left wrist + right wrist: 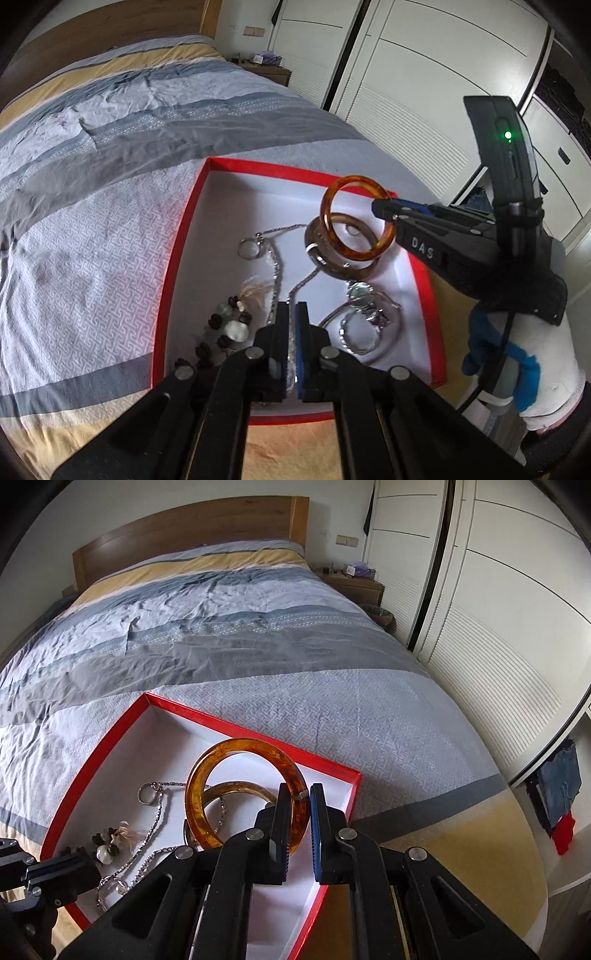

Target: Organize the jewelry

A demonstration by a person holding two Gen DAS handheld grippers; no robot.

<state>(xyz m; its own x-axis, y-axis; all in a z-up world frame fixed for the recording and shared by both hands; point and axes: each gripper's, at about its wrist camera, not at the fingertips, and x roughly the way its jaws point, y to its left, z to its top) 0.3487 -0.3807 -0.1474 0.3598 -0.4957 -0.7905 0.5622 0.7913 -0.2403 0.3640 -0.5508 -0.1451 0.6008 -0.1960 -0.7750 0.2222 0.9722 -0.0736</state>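
Note:
A red-rimmed box [177, 243] with a white floor lies on the bed and holds jewelry. My right gripper [300, 823] is shut on an amber bangle [207, 771] and holds it upright above the box; it shows in the left wrist view too [328, 199], gripper [388, 212]. A brown bangle [332, 273] lies flat under it. My left gripper [292, 325] is shut on a silver chain [275, 266] low over the box. A bead bracelet [221, 328] and silver bracelets [369, 325] lie near it.
The box [110, 734] sits near the bed's foot on a grey, blue and yellow striped cover [221, 627]. White wardrobe doors [498, 609] stand at the right. A wooden nightstand [354, 583] stands by the headboard.

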